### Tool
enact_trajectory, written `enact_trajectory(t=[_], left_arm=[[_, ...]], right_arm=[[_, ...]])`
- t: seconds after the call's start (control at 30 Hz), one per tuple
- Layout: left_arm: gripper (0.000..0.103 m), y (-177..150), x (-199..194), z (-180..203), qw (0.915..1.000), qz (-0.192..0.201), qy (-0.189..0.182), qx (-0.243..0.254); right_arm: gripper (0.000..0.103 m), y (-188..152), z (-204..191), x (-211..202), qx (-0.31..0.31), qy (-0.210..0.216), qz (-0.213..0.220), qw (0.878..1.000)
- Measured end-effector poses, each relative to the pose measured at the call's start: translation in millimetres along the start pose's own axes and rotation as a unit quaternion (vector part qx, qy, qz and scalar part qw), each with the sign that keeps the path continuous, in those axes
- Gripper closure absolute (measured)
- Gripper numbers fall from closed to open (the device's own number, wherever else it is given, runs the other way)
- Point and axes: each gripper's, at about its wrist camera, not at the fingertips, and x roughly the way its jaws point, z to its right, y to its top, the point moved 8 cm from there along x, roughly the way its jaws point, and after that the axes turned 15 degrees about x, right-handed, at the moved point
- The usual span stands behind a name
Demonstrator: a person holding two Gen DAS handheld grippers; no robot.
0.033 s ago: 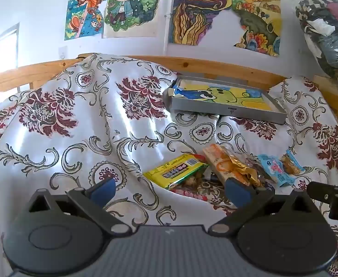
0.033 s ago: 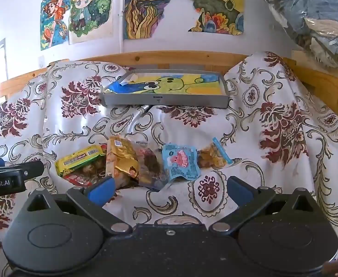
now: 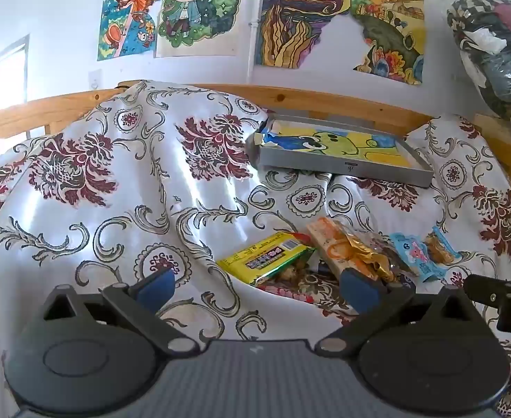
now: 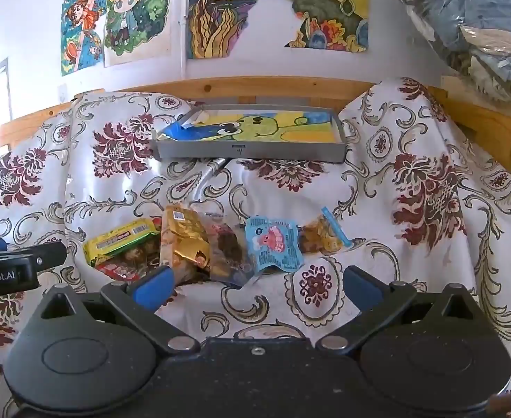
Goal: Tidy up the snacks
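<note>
A bed draped in a white cloth (image 4: 377, 209) printed with dark red flowers and grey scrolls fills both wrist views. The landmark is a shallow grey tray (image 4: 248, 151) resting at the far side of the cloth, against a wooden rail (image 4: 273, 87); its floor is lined with a yellow, green and blue cartoon picture.

In front of the tray, nearer the cameras, a small heap of snack packets lies on the cloth. Farthest left of the tray's front edge sits a yellow and green packet (image 4: 119, 238), overlapping a red packet (image 4: 123, 266) below it. Next comes a gold and orange packet (image 4: 182, 237), then a clear packet with dark contents (image 4: 227, 247), a light blue packet with a pink cartoon (image 4: 273, 244), and a brown snack with a blue strip (image 4: 325, 233), which lies below the tray's right end.

The left gripper (image 3: 255, 289) hovers on the near side of the heap from the tray, its blue-padded jaws spread wide and empty. The right gripper (image 4: 255, 287) hovers likewise, jaws wide apart, gripping nothing, with the blue packet just beyond them.

Colourful drawings (image 4: 213, 10) hang on the wall above the tray. A bundle of clothes in clear plastic (image 4: 464, 24) sits up and right of it.
</note>
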Motion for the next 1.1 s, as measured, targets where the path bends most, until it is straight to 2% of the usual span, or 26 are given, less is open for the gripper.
enact_trajectory(t=[1.1], left_arm=[[0.001,-0.1,0.0,0.0,1.0000,-0.001,0.000,-0.001]], right_arm=[[0.001,-2.0,0.2,0.2,-0.001,-0.001,-0.004,1.000]])
